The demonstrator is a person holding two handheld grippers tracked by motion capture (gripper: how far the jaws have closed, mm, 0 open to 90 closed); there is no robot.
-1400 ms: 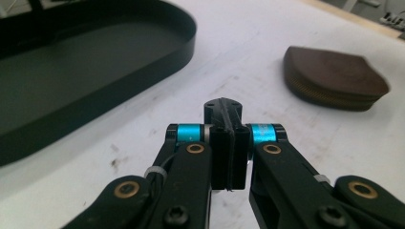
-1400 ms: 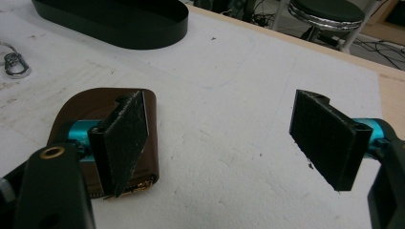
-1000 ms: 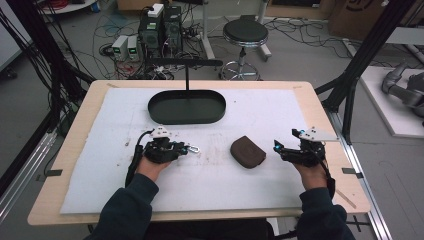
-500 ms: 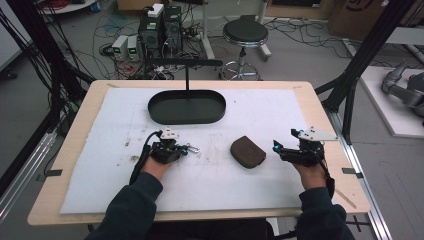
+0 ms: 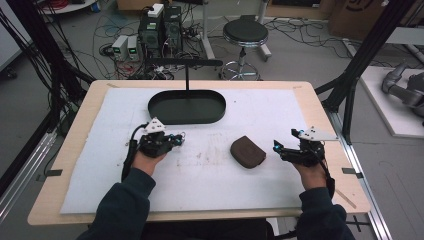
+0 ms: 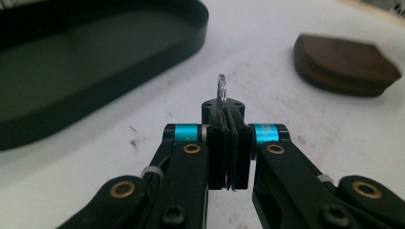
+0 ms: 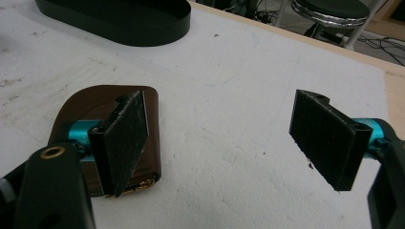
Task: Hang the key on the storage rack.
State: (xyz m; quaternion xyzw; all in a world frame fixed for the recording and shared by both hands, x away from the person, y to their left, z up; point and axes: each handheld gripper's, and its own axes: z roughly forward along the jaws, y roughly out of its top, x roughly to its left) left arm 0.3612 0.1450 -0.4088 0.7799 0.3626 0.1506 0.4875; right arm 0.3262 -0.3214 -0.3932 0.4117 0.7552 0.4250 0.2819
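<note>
Your left gripper [image 6: 223,119] is clamped on a thin silver metal ring [image 6: 221,89], near the black oval tray [image 5: 186,106]. Your right gripper [image 7: 224,143] is spread wide beside the brown leather pouch [image 5: 247,151].

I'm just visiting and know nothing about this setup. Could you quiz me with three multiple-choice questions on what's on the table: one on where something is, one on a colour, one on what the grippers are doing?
1. Where does the brown pouch lie?
A. inside the black tray
B. on the white mat, between the two grippers
C. on the stool

2. What colour is the oval tray?
A. black
B. white
C. red

3. How does the right gripper stand?
A. shut on the pouch
B. shut on nothing
C. open, holding nothing

Answers:
1 B: the high view shows it on the mat, nearer the right gripper.
2 A: its rim and floor are black.
3 C: its jaws stand wide apart, while the left gripper is shut on a small metal ring.
</note>
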